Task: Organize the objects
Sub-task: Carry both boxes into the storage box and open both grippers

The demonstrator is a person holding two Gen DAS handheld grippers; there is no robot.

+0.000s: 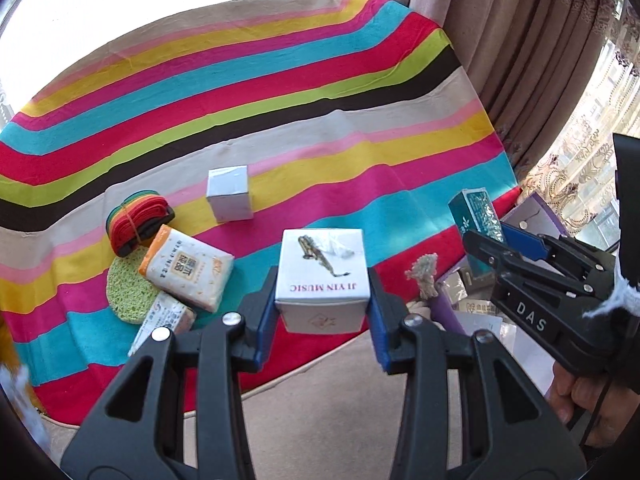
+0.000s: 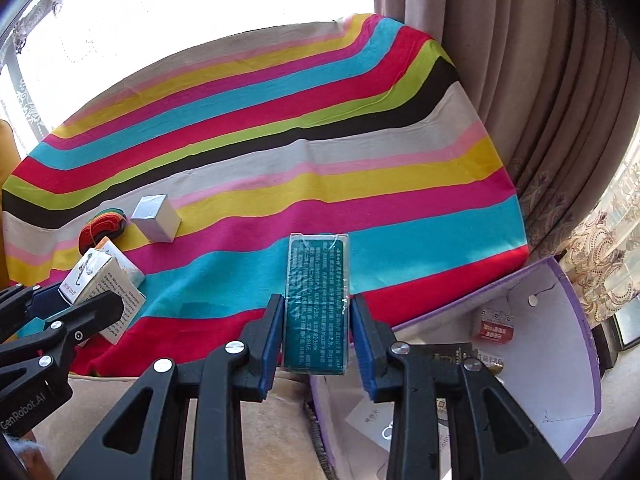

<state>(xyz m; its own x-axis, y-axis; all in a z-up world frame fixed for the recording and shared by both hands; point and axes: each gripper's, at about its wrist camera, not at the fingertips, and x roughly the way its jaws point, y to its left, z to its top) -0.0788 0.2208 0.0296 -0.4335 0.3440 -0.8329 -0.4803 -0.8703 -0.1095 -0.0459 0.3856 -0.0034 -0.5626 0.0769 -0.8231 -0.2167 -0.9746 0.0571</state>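
Jaws: left gripper (image 1: 322, 300) clamps JI YIN MUSIC box (image 1: 323, 276) | right gripper (image 2: 318, 336) clamps teal pack (image 2: 316, 304) (print unreadable)

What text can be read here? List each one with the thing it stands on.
"JI YIN MUSIC", upside down: white box held in the left gripper.
"DAS": body of the right gripper.
"GenRobot.AI": body of the left gripper, right wrist view.
Dense white print on the teal box in the right gripper: too small to read.
Print on the orange-and-white tissue packs and the red-labelled box in the purple container: not readable.
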